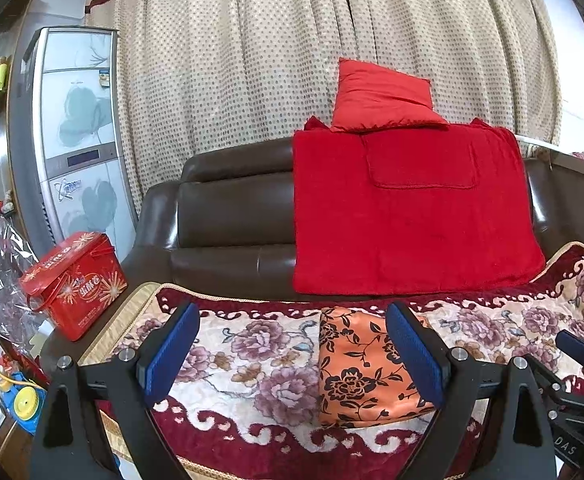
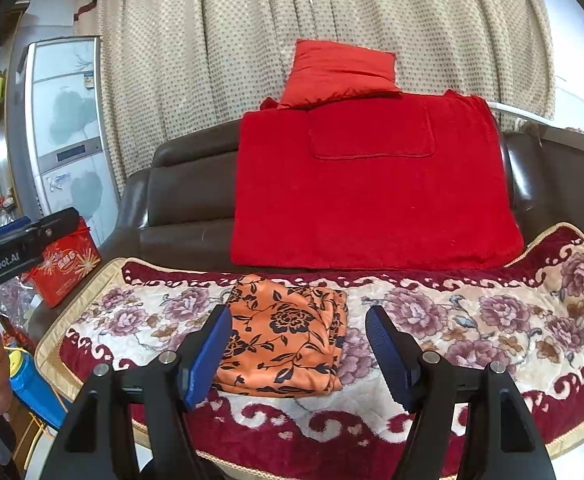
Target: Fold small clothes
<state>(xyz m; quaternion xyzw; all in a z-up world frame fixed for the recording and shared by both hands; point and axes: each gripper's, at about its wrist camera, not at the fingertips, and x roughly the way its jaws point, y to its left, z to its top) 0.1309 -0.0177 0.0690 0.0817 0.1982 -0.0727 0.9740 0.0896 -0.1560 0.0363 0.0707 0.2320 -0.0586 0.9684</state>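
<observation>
A small orange garment with black flowers (image 1: 366,368) (image 2: 283,334) lies folded into a compact rectangle on the floral seat cover (image 1: 251,360) (image 2: 472,320) of a brown leather sofa. My left gripper (image 1: 292,354) is open above the cover, its blue pads apart, the garment showing beside its right finger. My right gripper (image 2: 298,350) is open too, hovering in front of the garment, which shows between its fingers without touching them. In the right wrist view the left gripper (image 2: 31,240) reaches in from the left edge. The right gripper's tip (image 1: 576,346) shows at the right edge of the left wrist view.
A red blanket (image 1: 408,212) (image 2: 372,188) hangs over the sofa back with a red cushion (image 1: 384,96) (image 2: 340,76) on top. A red gift box (image 1: 75,284) (image 2: 65,268) stands left of the sofa by a tall white cabinet (image 1: 79,140). Dotted curtains hang behind.
</observation>
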